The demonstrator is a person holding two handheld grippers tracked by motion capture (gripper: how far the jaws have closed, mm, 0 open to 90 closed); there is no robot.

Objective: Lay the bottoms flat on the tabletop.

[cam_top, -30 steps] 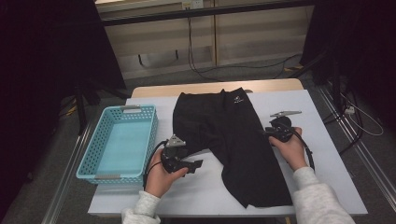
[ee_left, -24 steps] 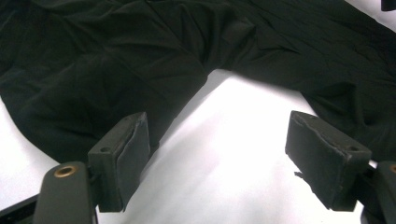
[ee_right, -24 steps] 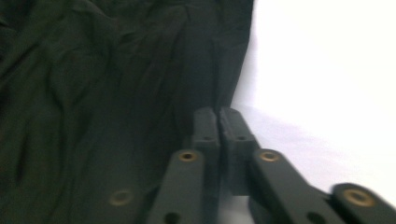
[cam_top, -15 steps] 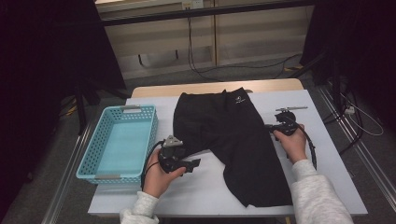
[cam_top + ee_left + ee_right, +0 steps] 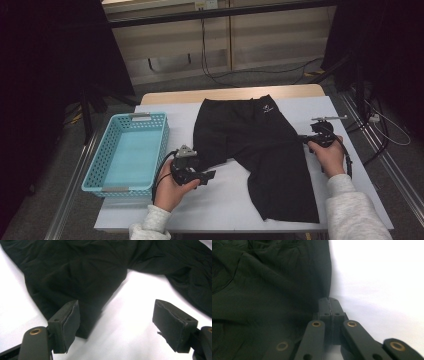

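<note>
Black shorts (image 5: 250,150) lie flat on the white table (image 5: 225,205), with the waistband at the far side and the legs toward me. My left gripper (image 5: 207,176) rests on the table beside the hem of the left leg, pointing right. In the left gripper view its jaws (image 5: 120,325) stand wide apart. The hem corner (image 5: 87,322) lies just inside the left pad, and nothing is pinched. My right gripper (image 5: 302,138) points left at the shorts' right edge. In the right gripper view its jaws (image 5: 329,300) are pressed together right on that edge of the fabric (image 5: 274,290).
A light blue plastic basket (image 5: 165,135) stands empty on the left part of the table, close to my left hand. Bare white table shows in front of the shorts and to their right. Cables and dark stands lie on the floor beyond the table.
My right hand has shifted to the right and slightly farther away, with its jaw tips now at the shorts' right edge. The left hand has kept still.
</note>
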